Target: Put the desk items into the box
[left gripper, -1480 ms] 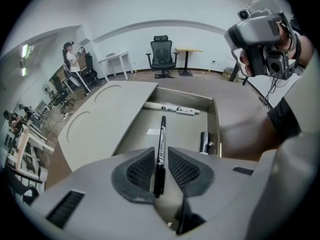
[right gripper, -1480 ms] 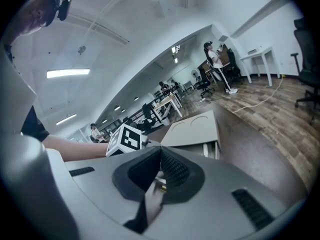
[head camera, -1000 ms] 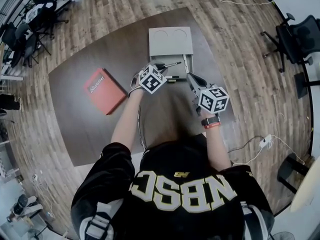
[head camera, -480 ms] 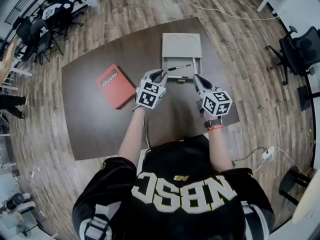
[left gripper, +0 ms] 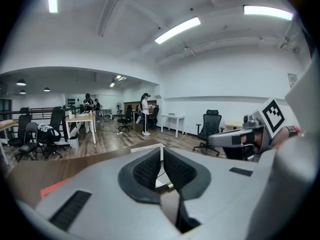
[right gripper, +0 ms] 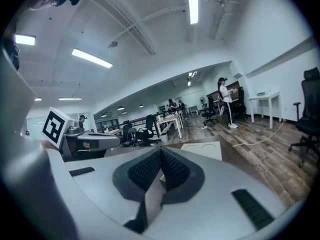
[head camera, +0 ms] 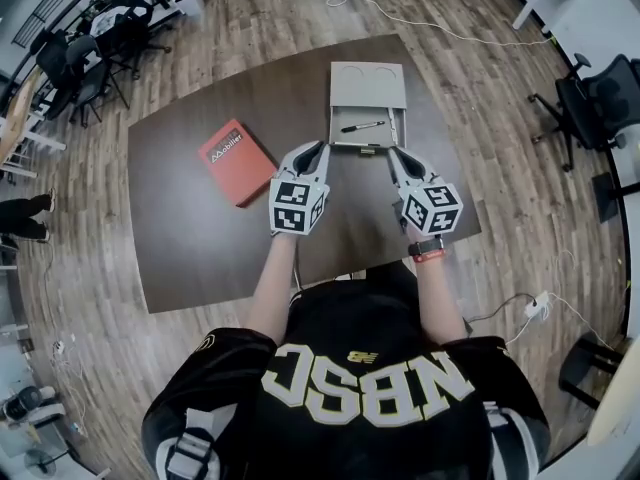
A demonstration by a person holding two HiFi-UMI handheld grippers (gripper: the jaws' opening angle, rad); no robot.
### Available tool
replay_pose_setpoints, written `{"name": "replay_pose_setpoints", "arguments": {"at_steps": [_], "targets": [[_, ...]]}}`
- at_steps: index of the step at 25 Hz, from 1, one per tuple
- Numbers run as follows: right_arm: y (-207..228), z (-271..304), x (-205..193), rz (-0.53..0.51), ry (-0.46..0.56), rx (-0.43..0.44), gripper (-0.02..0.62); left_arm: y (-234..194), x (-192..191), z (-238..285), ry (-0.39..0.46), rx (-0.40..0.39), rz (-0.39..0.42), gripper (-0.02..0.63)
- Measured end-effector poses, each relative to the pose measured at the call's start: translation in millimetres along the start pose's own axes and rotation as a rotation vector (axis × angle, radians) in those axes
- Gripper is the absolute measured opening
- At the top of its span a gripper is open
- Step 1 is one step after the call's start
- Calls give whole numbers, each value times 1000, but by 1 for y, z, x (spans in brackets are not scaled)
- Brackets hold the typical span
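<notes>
both tools sit close in over the near half of the table [head camera: 200, 238], just short of the box [head camera: 347, 114]. the left tool [head camera: 316, 149] is closing, its pads almost together with only a thin slit between them and nothing in it. the right tool [head camera: 393, 154] is clenched on nothing, pads meeting at the tips. neither one carries anything.

judging from that, 1 item is in and the hands are between picks. the step now is going for what remains. the left tool is the nearer one, and it would have to swing out to its left, open wide and come down across an edge of the notebook, which lies flat and offers no raised part to pinch.

just past the tool tips the box stands open, lid folded back on the far side. a pen [head camera: 362, 126] lies on its floor, long axis running left to right across the box, the right end a little farther away. which end is the tip is too small to tell.

off to the left, well apart from the box, a red notebook [head camera: 236, 161] lies flat on the table. it is turned at an angle, long axis running from far left to near right.
</notes>
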State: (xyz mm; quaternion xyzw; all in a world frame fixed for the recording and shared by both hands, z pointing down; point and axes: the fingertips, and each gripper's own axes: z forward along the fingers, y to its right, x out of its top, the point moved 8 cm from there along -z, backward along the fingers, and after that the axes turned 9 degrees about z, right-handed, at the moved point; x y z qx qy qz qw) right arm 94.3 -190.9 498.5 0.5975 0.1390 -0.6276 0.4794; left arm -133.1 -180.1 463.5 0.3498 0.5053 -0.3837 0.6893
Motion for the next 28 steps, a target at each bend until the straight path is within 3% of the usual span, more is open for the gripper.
{"name": "replay_pose_setpoints", "arguments": {"at_steps": [3, 7, 12, 22, 28], "targets": [[-8, -5, 0, -26, -6, -11, 9, 3, 0, -13, 56, 35, -36, 23], [-19, -16, 2, -65, 44, -26, 9, 6, 0, -26, 111, 71, -25, 15], [-24, -25, 5, -76, 75, -64, 9, 9, -2, -36, 142, 83, -38, 14], [-25, -30, 4, -95, 43, -34, 9, 22, -7, -33, 134, 82, -37, 15], [-4, -26, 2, -91, -12, -30, 9, 34, -30, -12, 45, 65, -59, 15]]}}
